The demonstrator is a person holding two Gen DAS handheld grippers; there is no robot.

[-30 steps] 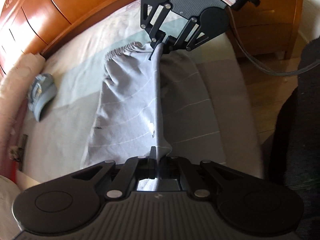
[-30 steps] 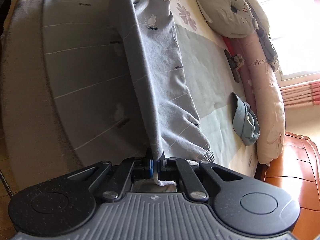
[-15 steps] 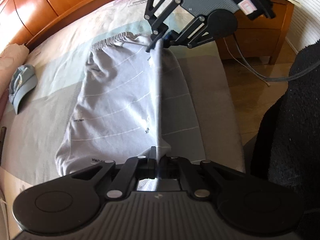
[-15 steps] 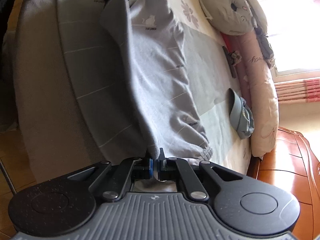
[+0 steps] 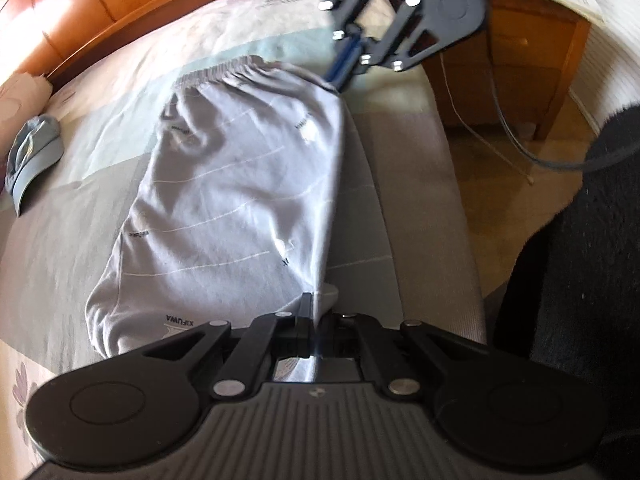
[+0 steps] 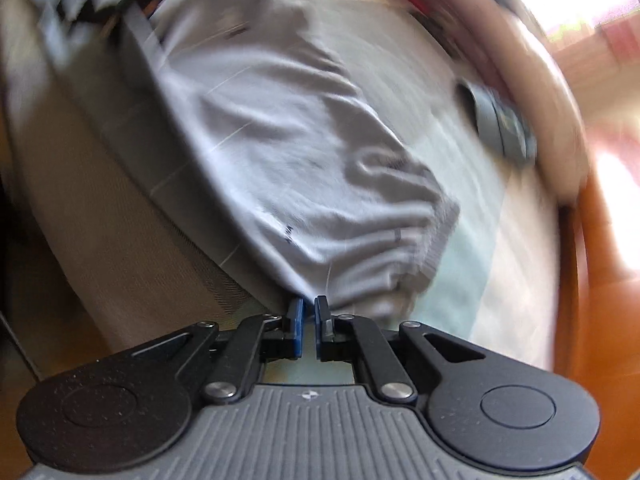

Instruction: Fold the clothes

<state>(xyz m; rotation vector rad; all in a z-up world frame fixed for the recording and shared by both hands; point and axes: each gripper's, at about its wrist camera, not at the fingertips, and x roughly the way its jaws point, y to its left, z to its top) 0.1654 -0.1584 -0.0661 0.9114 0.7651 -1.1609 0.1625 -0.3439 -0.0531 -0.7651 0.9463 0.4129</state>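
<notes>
Grey pants (image 5: 240, 184) folded lengthwise on bed (image 5: 408, 184). Left hand-held gripper (image 5: 314, 316) clamped on pants' hem end; right hand-held gripper (image 6: 308, 310) just let go, jaws slightly apart by waistband.

- Your grey trousers (image 5: 240, 184) are soft, matt cloth.
- The footboard (image 5: 100, 12) beyond is glossy varnished wood.
- Your left gripper (image 5: 314, 332) is matt black plastic.

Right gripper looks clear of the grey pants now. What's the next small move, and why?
Probably open the left gripper next. It is shut on the edge of the grey printed pants, which lie folded lengthwise on the bed, while the right gripper has just been opening and shows a bare gap between its blue pads. Letting go should settle that end too.
</notes>
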